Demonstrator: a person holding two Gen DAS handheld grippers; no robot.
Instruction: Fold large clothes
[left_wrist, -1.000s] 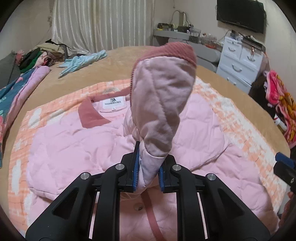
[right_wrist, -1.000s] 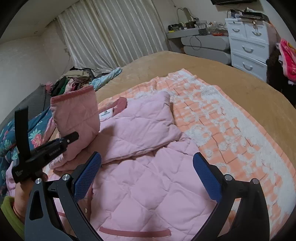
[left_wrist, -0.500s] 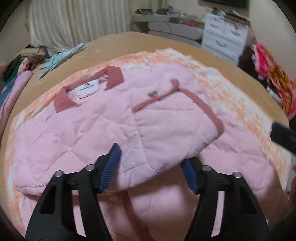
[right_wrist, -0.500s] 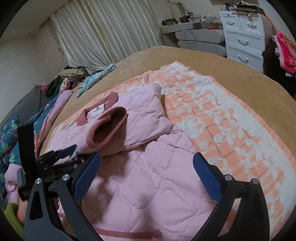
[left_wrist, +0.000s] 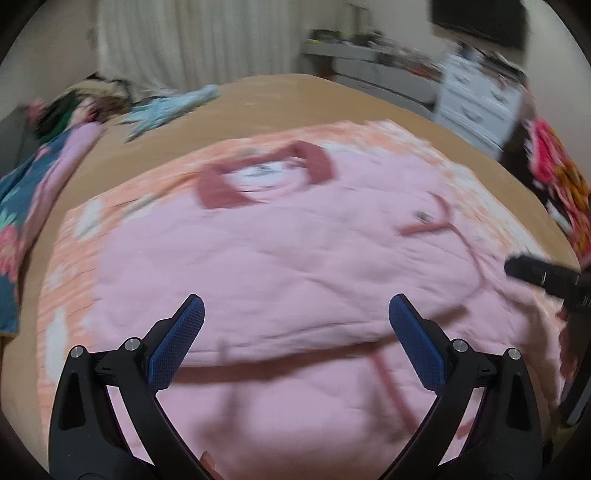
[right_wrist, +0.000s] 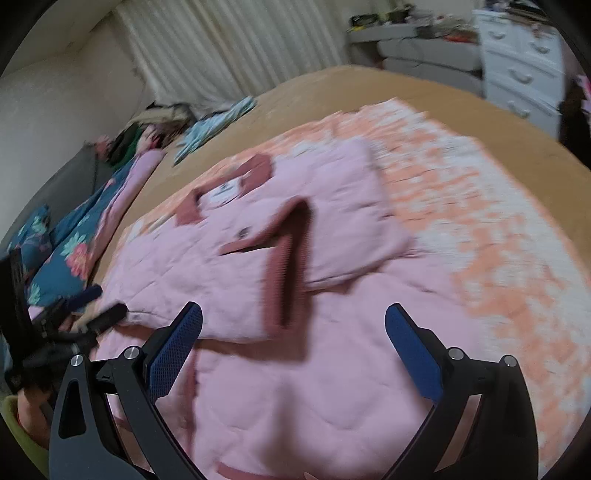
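A pink quilted jacket (left_wrist: 280, 266) with a dark pink collar (left_wrist: 218, 188) lies flat on an orange-and-white blanket on the bed. Both sleeves lie folded across its chest; the dark pink cuff (right_wrist: 284, 266) of the left sleeve shows in the right wrist view. My left gripper (left_wrist: 295, 314) is open and empty, just above the jacket's middle. My right gripper (right_wrist: 293, 321) is open and empty over the jacket's lower body (right_wrist: 314, 387). The left gripper also shows at the left edge of the right wrist view (right_wrist: 85, 310). Both views are motion-blurred.
The tan bed cover (left_wrist: 295, 96) surrounds the orange blanket (right_wrist: 480, 206). A light blue garment (left_wrist: 166, 109) and a clothes pile (left_wrist: 74, 107) lie at the far left. A floral teal cloth (right_wrist: 55, 251) lies left. A white dresser (right_wrist: 524, 62) stands at the right.
My left gripper opened and let go of the sleeve, which now lies folded across the jacket's chest. The left gripper pulled back and opened wider. The right gripper stayed open.
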